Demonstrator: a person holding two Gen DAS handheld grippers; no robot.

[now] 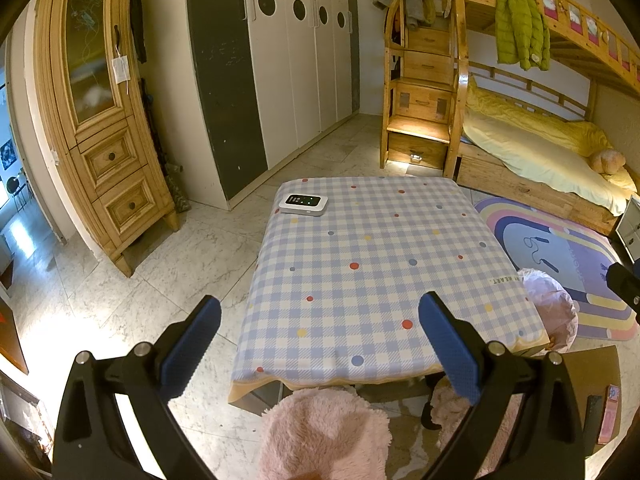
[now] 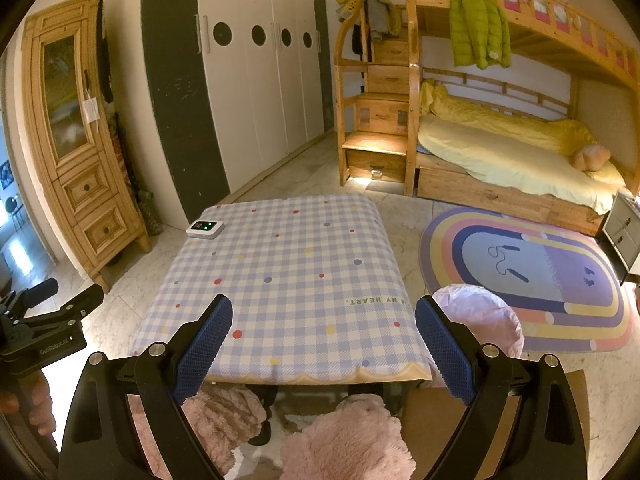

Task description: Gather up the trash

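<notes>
A low table under a blue-and-white checked cloth (image 1: 380, 264) (image 2: 288, 276) stands ahead of both grippers. Its only load is a small white device with a lit screen (image 1: 303, 202) (image 2: 205, 228) at the far left corner; no loose trash shows on top. A bin lined with a pale pink bag (image 1: 554, 312) (image 2: 480, 316) sits on the floor at the table's right side. My left gripper (image 1: 320, 344) hangs open above the table's near edge, holding nothing. My right gripper (image 2: 324, 344) is open too and holds nothing. In the right wrist view the left gripper (image 2: 48, 312) appears at the far left, held by a hand.
Pink fluffy slippers (image 1: 324, 432) (image 2: 352, 436) are on the floor under the near edge. A rainbow rug (image 2: 532, 276) lies right of the table, a wooden bunk bed (image 2: 500, 152) behind it. A pine cabinet (image 1: 100, 120) and white wardrobes (image 1: 296, 60) line the left wall. A cardboard sheet (image 1: 592, 392) lies at the right.
</notes>
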